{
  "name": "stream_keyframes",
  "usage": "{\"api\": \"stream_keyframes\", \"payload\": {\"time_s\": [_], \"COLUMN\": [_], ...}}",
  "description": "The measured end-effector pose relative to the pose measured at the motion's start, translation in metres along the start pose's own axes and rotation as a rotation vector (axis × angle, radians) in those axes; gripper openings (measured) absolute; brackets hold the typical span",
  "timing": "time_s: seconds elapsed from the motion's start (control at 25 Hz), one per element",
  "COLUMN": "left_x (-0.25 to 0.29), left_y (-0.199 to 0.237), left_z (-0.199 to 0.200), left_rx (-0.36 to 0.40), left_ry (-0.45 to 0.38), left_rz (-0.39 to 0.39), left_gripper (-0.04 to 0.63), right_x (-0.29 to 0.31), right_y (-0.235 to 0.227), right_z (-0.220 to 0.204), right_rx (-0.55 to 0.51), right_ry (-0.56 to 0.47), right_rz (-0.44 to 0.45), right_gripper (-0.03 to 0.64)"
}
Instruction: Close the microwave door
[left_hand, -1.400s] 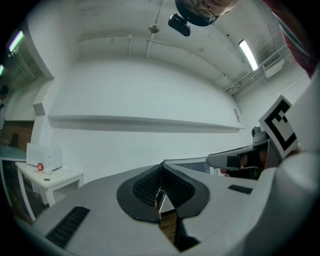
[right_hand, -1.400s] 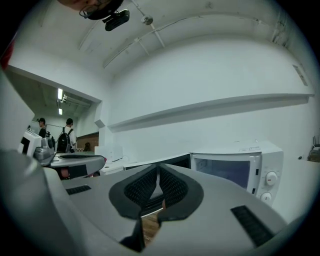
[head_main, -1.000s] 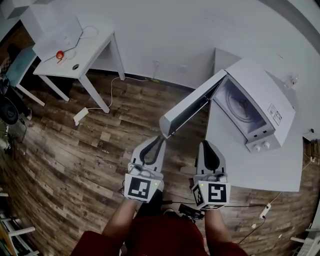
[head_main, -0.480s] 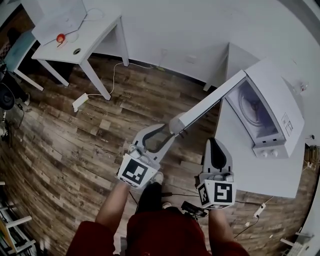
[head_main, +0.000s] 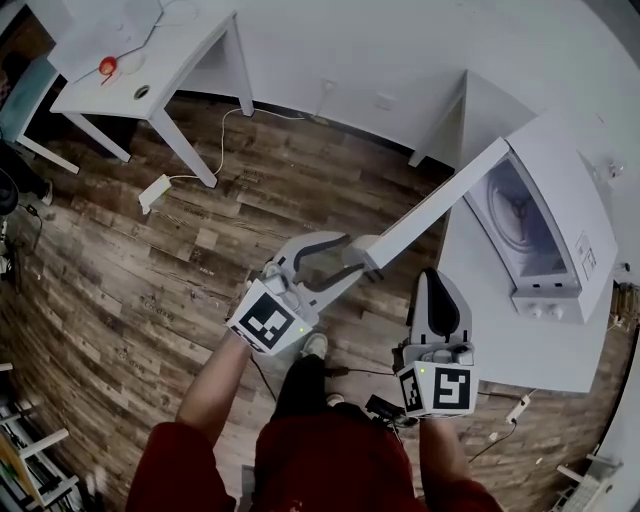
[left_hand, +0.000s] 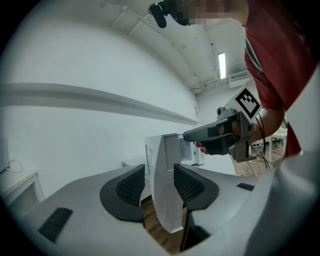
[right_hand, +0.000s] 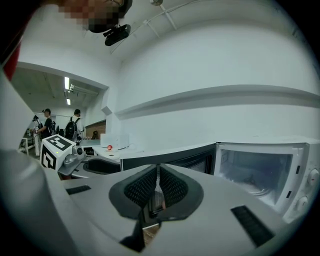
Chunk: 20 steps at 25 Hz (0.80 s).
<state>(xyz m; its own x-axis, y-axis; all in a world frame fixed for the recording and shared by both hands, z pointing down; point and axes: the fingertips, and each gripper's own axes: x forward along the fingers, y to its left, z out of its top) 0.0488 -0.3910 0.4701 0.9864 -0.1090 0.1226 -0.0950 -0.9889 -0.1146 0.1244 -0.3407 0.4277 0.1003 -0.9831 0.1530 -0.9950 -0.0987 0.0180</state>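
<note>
A white microwave (head_main: 545, 220) stands on a white table (head_main: 500, 340) at the right, its door (head_main: 430, 215) swung wide open towards me. My left gripper (head_main: 348, 257) is at the door's free end. Its jaws are opening and straddle that edge. In the left gripper view the door's edge (left_hand: 167, 190) stands upright between the dark pads (left_hand: 131, 185), with a slim gap on the left side. My right gripper (head_main: 437, 278) hovers over the table's front corner, shut and empty. The right gripper view shows the open cavity of the microwave (right_hand: 260, 170) behind the door (right_hand: 170, 155).
A second white table (head_main: 160, 70) at the back left carries a small red thing (head_main: 107, 66). A power strip (head_main: 152, 192) and its cable lie on the wooden floor. People stand far off in the right gripper view (right_hand: 75, 125).
My left gripper went from shut to spread jaws and swung right onto the door's free end. The right gripper drifted slightly right along the table. The door has kept its open angle.
</note>
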Motion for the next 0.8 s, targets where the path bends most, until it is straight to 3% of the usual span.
{"api": "stream_keyframes", "payload": {"time_s": [0.48,0.8], "left_x": [0.017,0.022], "left_y": [-0.005,-0.015], "left_z": [-0.006,-0.007], "left_rx": [-0.058,-0.054], "left_ry": [-0.008,0.0], "left_rz": [-0.293,-0.416], "left_gripper": [0.221,0.219], "right_x": [0.024,0.034], "right_y": [-0.019,-0.028], "right_z": [-0.013,-0.017], "right_rx": [0.012,0.015], "right_ry": [0.04,0.052], "right_rz": [-0.045,-0.073], "right_gripper": [0.037,0.037]}}
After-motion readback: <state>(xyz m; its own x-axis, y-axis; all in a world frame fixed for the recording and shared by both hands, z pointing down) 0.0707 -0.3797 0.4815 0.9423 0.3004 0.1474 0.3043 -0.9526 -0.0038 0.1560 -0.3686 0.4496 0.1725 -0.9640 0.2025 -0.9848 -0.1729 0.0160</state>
